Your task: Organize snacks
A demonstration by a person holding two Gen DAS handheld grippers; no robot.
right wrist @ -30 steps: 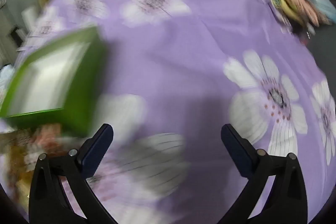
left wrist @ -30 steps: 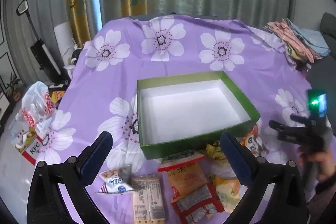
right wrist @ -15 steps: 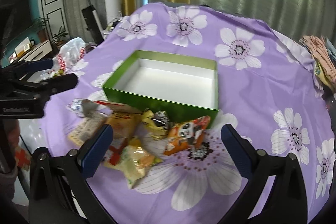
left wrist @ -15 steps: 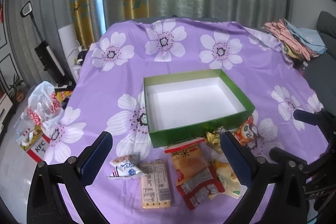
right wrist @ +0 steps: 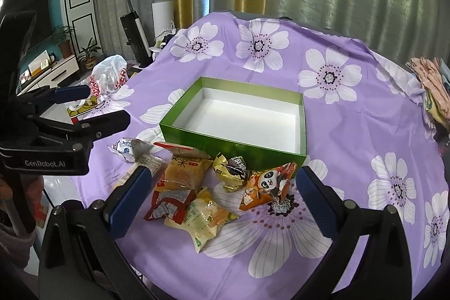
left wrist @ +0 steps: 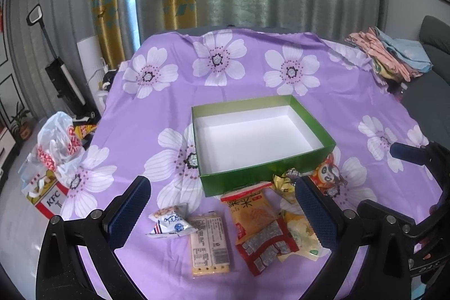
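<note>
Both claws have pulled back and steadied, the left claw and right claw spread and empty. The snacks lie heaped on the worktop against the empty green box; sorting can start.

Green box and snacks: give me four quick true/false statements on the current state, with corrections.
1. The green box has nothing in it. True.
2. The panda packet lies inside the box. False: it lies on the purple cloth just outside the box's near wall.
3. Both hand-held grippers, left and right, are open and hold nothing. True.
4. The pile of snacks sits beyond the box's far wall. False: it lies on the near side, between box and grippers.
</note>
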